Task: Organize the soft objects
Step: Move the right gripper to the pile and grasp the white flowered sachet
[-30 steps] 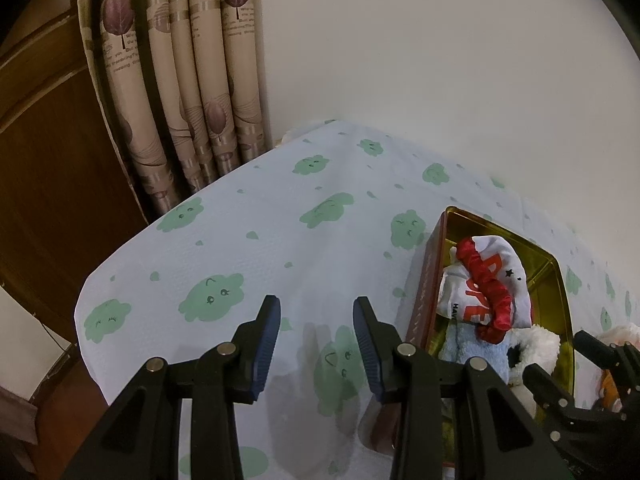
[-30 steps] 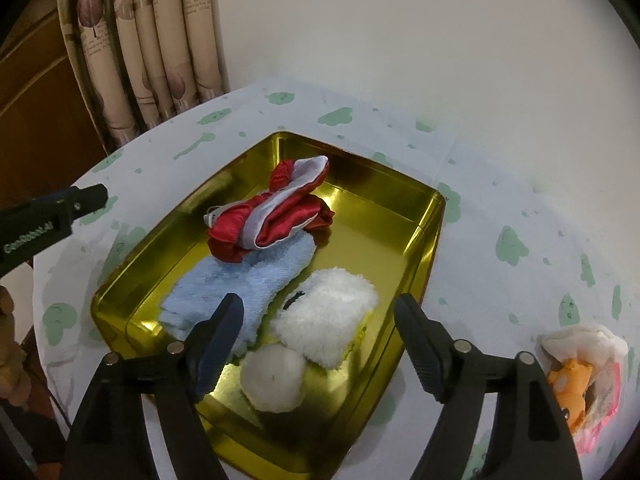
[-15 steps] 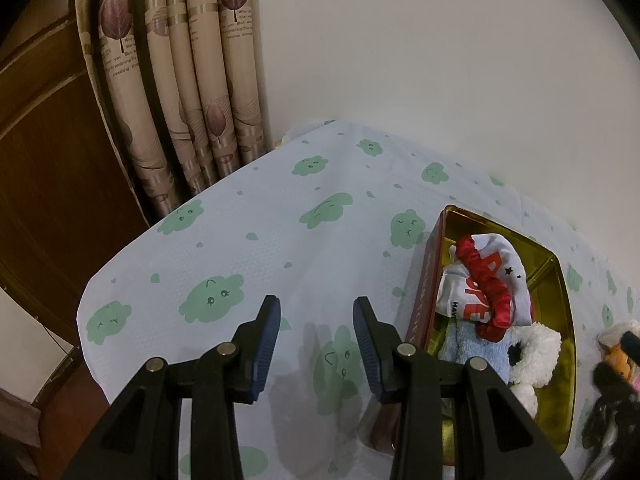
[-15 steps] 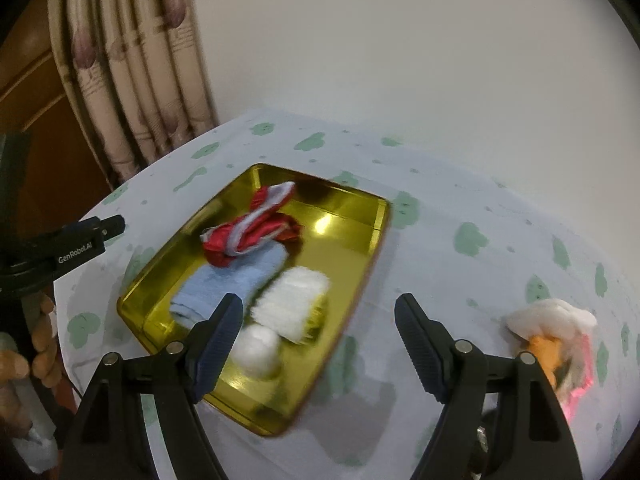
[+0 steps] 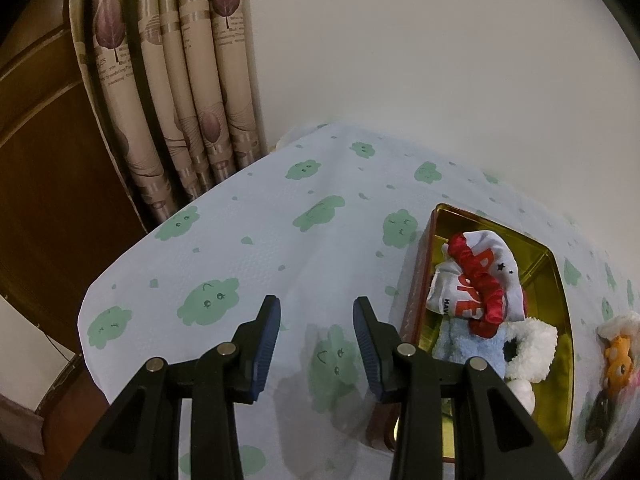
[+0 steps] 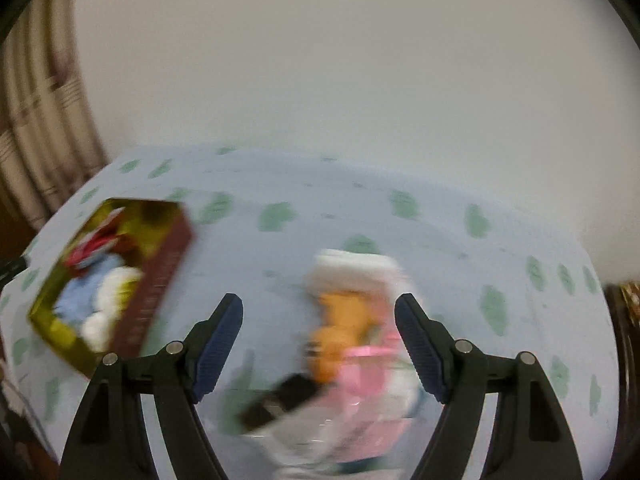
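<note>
A gold tin tray [image 5: 557, 280] [image 6: 44, 304] holds a red and white cloth [image 5: 476, 280], a light blue towel [image 5: 460, 348] and white fluffy pieces [image 5: 532, 344]. A pile of soft things lies right of the tray: an orange plush [image 6: 340, 332] [image 5: 616, 360], a white cloth [image 6: 352, 264], a pink item [image 6: 368, 376] and a black piece [image 6: 280, 400]. My right gripper [image 6: 319, 344] is open, with the blurred pile showing between its fingers. My left gripper [image 5: 315, 344] is open and empty over the tablecloth, left of the tray.
The table has a pale blue cloth with green cloud prints [image 5: 304, 216]. Beige curtains [image 5: 180, 80] and a brown wooden panel [image 5: 48, 184] stand at the left. A white wall is behind. The table's left edge [image 5: 86, 320] drops off close to my left gripper.
My right gripper has swung right, away from the tray, and now faces the orange plush pile; its view is blurred. My left gripper has not moved.
</note>
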The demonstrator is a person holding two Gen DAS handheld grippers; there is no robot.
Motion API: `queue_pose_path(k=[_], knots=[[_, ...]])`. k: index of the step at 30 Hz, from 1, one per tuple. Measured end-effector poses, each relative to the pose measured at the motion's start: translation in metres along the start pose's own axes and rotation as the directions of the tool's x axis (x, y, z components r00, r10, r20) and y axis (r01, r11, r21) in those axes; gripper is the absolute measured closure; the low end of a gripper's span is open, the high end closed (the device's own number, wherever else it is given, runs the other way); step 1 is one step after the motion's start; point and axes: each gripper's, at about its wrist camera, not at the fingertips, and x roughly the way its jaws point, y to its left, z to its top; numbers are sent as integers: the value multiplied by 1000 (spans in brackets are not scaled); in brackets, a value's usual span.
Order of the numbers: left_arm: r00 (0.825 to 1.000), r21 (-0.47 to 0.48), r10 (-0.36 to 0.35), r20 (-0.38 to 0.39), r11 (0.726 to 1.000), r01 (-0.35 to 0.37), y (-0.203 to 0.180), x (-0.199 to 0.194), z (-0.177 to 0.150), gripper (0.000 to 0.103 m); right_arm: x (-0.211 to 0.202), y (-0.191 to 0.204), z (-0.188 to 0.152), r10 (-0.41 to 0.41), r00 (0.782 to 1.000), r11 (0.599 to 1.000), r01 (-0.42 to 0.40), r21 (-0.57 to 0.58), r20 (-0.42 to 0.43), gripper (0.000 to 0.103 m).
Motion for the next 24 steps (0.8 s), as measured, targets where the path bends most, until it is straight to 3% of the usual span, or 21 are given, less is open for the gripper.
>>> queue_pose_path(k=[6, 9, 16, 24], knots=[[1000, 0, -3, -4, 1000, 3, 0, 0, 0, 65, 27, -36, -7, -46, 998, 998, 48, 45, -44, 26], [1000, -4, -3, -8, 1000, 3, 1, 0, 0, 65, 29, -43, -12, -19, 999, 999, 21, 45, -46, 27], [1000, -4, -10, -16, 1000, 10, 1, 3, -1, 65, 38, -83, -26, -48, 994, 988, 61, 141, -100, 26], [1000, 15, -3, -15, 1000, 3, -2, 3, -2, 65, 58, -76, -27, -55, 992, 993, 66, 95, -117, 26]])
